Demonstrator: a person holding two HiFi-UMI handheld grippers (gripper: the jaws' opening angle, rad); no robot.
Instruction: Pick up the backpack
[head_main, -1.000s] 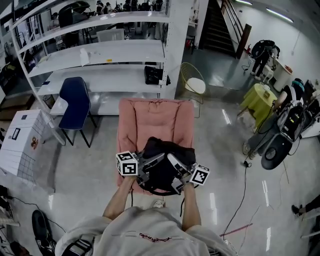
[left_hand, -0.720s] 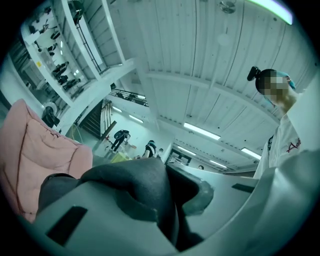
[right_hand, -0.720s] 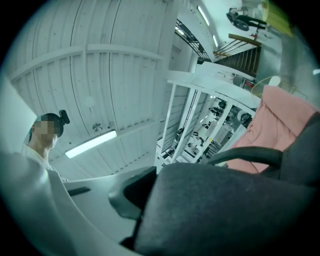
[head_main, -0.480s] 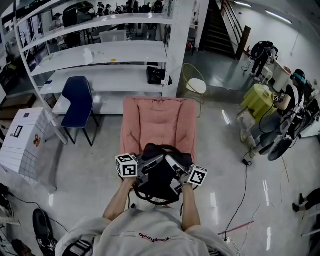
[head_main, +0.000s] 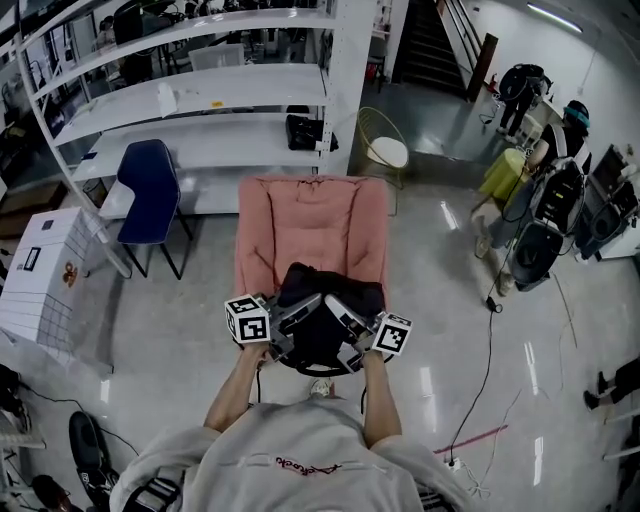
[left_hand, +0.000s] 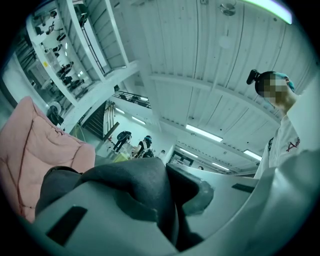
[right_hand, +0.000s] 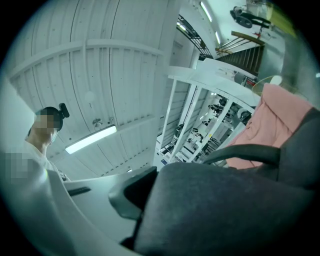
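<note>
Black backpack (head_main: 330, 288); pink lounge chair (head_main: 312, 220); navy chair (head_main: 150, 190); white shelving (head_main: 230, 90); gold wire chair (head_main: 390, 152); grey floor (head_main: 180, 320)

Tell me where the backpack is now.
Head view, centre: the backpack is at the front of the pink chair, clamped by the left gripper and right gripper.

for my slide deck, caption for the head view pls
Black backpack gripped by left claw and right claw at a pink chair

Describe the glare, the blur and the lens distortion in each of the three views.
Head view: fisheye bends the shelves; glare streaks on the glossy floor. Left gripper view: dark round vignette, teal cast, the backpack fabric near and soft. Right gripper view: same vignette, the ceiling lamp blown out.
</note>
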